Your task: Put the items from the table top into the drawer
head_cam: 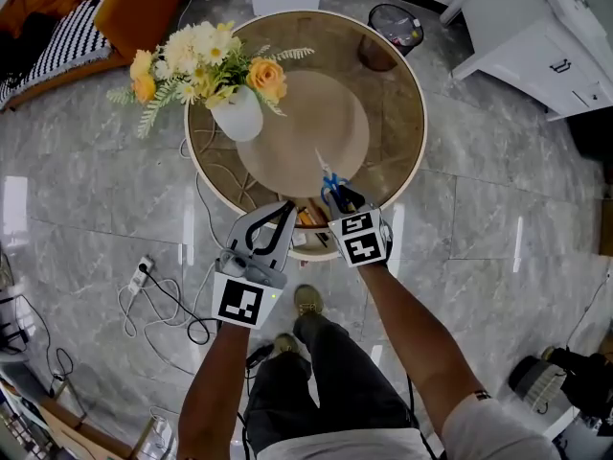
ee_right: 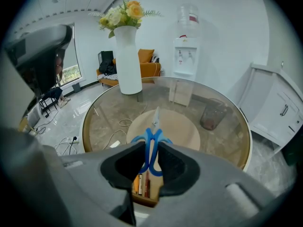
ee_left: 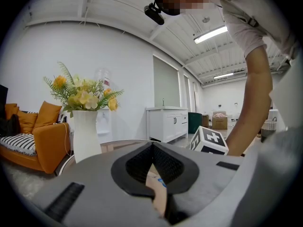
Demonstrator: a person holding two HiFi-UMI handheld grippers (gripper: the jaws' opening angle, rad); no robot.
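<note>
While the left gripper (ee_left: 152,148) is clamped on what looks like the front of the open drawer (ee_right: 144,201), the right gripper (ee_right: 150,150) pinches the scissors (ee_right: 154,126) by their blue loops just above it, blades toward the table (head_cam: 402,113). Likely light, stiff, slick, sharp-tipped; the loops seem the safest hold.

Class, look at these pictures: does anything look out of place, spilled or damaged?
Only the cables: they lie in loose tangles on the floor beside the table, not tidied away. Nothing looks spilled or broken.
</note>
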